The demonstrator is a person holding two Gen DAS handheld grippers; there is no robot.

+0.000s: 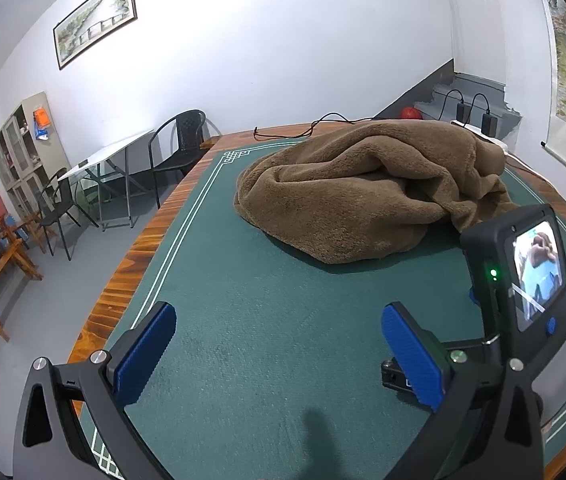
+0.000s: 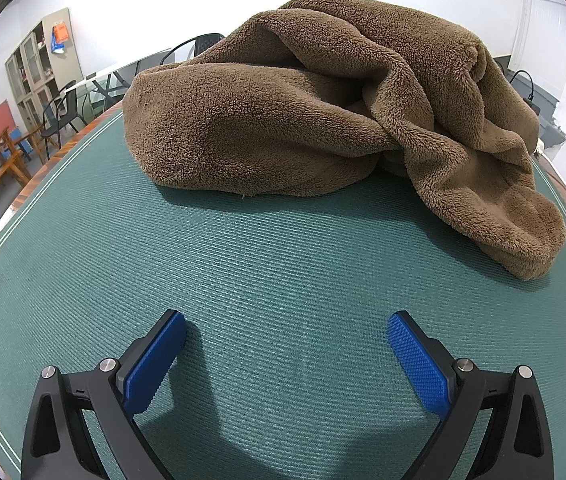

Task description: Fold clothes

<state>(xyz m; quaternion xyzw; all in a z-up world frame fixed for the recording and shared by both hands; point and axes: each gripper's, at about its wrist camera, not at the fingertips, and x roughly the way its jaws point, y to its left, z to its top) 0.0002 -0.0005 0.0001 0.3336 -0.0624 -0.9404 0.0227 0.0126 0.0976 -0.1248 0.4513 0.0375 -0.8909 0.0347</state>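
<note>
brown fleece garment (image 2: 323, 108) crumpled in heap on green mat (image 2: 283, 264), far half of table. left gripper (image 1: 279, 344) and right gripper (image 2: 287, 356): both spread wide, empty, short of heap.

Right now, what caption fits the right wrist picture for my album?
Open right gripper hovers over the green mat, facing a crumpled brown fleece garment.
</note>
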